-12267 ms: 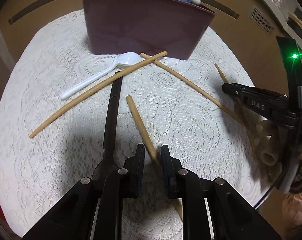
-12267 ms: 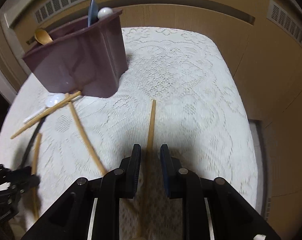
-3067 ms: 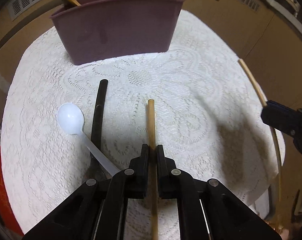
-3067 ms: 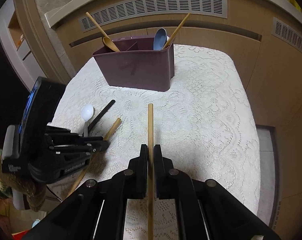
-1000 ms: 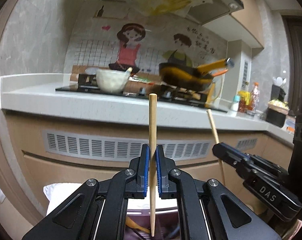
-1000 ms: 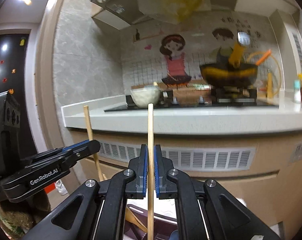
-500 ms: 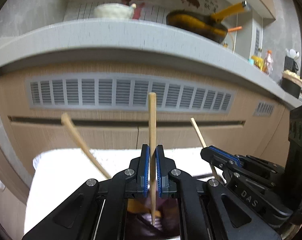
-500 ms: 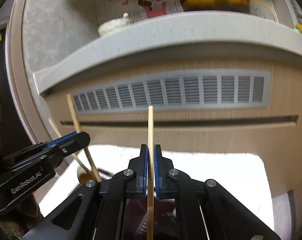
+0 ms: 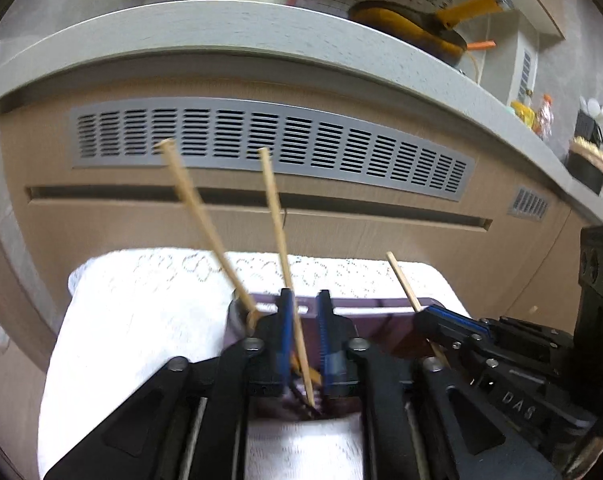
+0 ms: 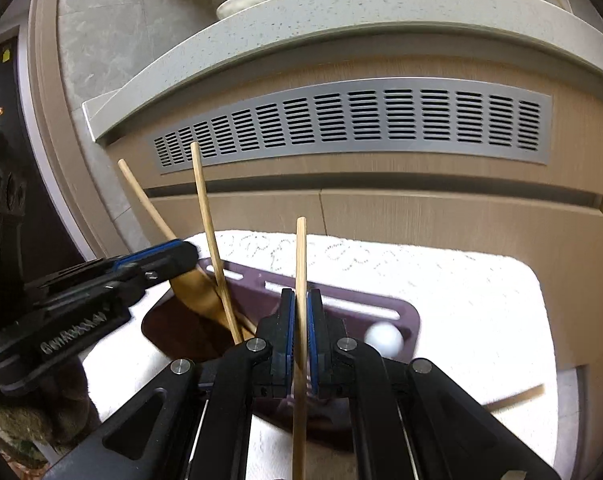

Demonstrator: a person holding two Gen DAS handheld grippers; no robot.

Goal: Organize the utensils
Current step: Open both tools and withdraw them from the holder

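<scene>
- The left claw [image 9: 304, 294] hangs over the dark purple plastic utensil holder [image 9: 375, 307], pointing down into it. Its jaws have just been opening, and they stand apart.
- A pale wooden chopstick [image 9: 276, 222] sits between those jaws, free of the pads and tipping away to the left. Its lower tip is down inside the holder, so I read this as the let-go.
- The right claw [image 10: 300, 293] is clamped tight on a second pale wooden chopstick [image 10: 301, 256]. It is held nearly upright, which looks meant to let it drop in end-first and not catch on the rim.
- That chopstick's lower end runs down past the near wall of the holder [image 10: 401, 309]. I can't tell whether the tip is inside yet.
- The holder stands on a white lace cloth [image 9: 141, 300] over the worktop, with both claws side by side above it.
- Already inside at the left end is a light wooden spoon [image 10: 195, 290], bowl down and handle leaning out to the left. At the right end a white rounded utensil tip [image 10: 383, 338] pokes up.
- The count is two claws, two chopsticks in the claws, one wooden spoon, one white tip and one holder.
- One more tan stick [image 10: 513, 398] shows at the far right, too blurred to tell whether it lies on the cloth.
</scene>
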